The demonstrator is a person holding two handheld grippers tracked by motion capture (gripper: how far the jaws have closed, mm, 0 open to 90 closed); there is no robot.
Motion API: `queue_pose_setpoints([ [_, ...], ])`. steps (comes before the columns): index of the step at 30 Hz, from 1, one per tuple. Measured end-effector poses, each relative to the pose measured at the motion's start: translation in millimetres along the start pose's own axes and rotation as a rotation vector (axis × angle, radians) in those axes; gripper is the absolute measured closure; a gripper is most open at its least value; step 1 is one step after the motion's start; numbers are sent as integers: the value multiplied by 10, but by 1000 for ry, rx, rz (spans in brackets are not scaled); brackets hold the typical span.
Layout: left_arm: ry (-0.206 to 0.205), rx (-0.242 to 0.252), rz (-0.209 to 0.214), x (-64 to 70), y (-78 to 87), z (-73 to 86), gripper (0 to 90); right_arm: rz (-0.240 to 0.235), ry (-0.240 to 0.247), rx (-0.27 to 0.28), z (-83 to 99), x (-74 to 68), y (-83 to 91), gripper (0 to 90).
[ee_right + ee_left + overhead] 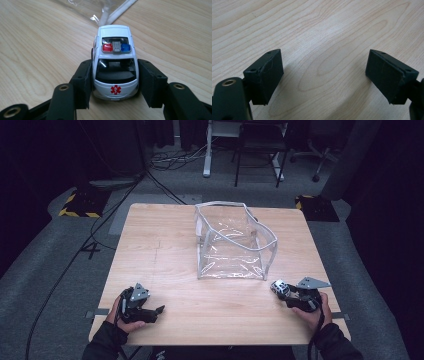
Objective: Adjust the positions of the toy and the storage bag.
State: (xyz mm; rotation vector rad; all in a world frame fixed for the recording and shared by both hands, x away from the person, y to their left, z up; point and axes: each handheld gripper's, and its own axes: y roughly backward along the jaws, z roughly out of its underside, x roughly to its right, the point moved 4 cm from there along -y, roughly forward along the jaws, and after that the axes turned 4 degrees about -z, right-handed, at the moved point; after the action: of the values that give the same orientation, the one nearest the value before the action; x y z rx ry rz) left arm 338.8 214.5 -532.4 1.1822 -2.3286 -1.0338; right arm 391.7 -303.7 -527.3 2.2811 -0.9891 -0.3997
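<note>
Toy ambulance: where the right gripper (115, 82) closes, a white toy ambulance (114, 62) sits on the wooden table (165, 250), near the front right edge.
Markings: red medical star on the near end; red and blue roof lights, seen in the right gripper view.
Right jaws: pinching the ambulance's two sides.
Clear plastic bag (231, 242): just beyond the toy, standing open.
Left gripper (324, 77): jaws spread wide over bare wood, front left.

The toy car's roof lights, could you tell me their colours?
Red and blue roof lights, clearest in the right gripper view.
</note>
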Motion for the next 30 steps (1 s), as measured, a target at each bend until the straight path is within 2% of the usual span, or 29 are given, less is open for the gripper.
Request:
queue_pose_setpoints([
  [7, 0, 0, -1, -1, 0, 0, 150, 32, -33, 8, -1, 175, 5, 488],
  [8, -2, -1, 1, -1, 1, 0, 151, 42, -24, 6, 0, 212, 7, 488],
  [10, -2, -1, 0, -1, 0, 0, 150, 63, -45, 8, -6, 282, 7, 487],
  [12, -6, 2, -7, -8, -1, -4, 150, 96, -46, 9, -13, 352, 6, 488],
  [17, -5, 1, -7, -8, -4, -4, 149, 147, -112, 30, -38, 596, 6, 488],
  [23, -5, 2, -7, -8, -4, -5, 149, 165, -150, 35, -86, 797, -35, 487],
  [30, -5, 2, -7, -8, -4, -4, 149, 178, -158, 13, -101, 911, -70, 487],
])
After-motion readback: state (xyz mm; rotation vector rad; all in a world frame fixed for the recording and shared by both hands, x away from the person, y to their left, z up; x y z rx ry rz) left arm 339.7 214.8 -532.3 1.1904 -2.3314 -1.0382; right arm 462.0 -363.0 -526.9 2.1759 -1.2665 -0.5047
